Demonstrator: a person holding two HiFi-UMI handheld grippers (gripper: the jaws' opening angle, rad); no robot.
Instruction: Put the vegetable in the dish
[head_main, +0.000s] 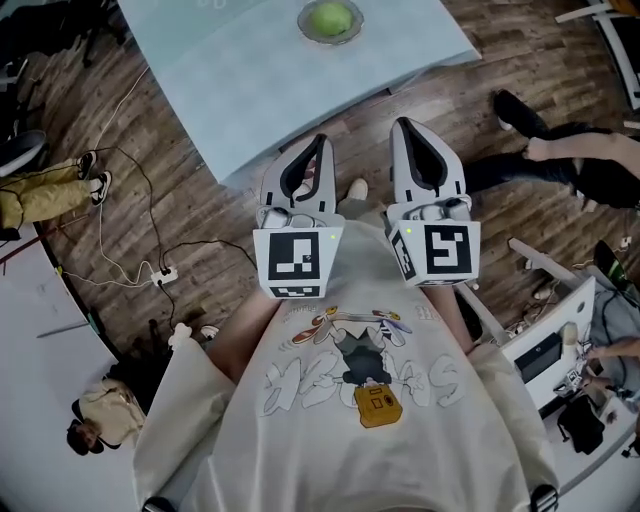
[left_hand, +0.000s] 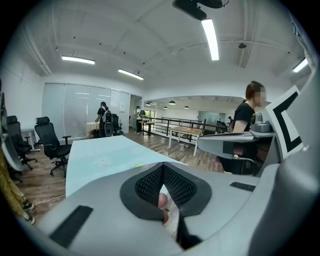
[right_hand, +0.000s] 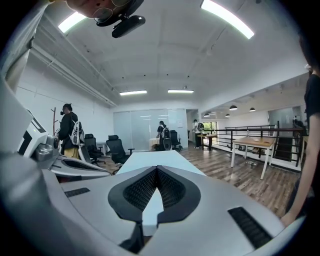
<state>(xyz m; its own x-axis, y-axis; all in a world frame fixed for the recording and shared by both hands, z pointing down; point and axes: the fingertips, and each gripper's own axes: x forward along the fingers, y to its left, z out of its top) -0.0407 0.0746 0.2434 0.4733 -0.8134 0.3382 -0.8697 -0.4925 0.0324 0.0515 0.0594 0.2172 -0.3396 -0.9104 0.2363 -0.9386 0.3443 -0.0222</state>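
- Seen from the head view, steeply down: a pale blue worktop (head_main: 250, 80) runs across the top of the picture, over a dark wooden floor (head_main: 200, 220)
- Near the worktop's far edge stands a shallow round dish (head_main: 346, 38) with a shiny rim
- A light green vegetable (head_main: 330, 18) lies inside the dish, filling most of it; from above it looks almost round, so no long axis or pointing end can be made out
- The left gripper (head_main: 322, 140) and the right gripper (head_main: 403, 124) are held side by side close to the person's chest, both aimed at the worktop, their tips short of its near edge and well apart from the dish
- In the left gripper view the jaws of the left gripper (left_hand: 163, 167) are pressed together at the tips, pinching nothing
- In the right gripper view the jaws of the right gripper (right_hand: 157, 170) likewise meet at the tips, with nothing held
- A white power strip (head_main: 165, 272) and loose cables lie on the floor to the left of the worktop
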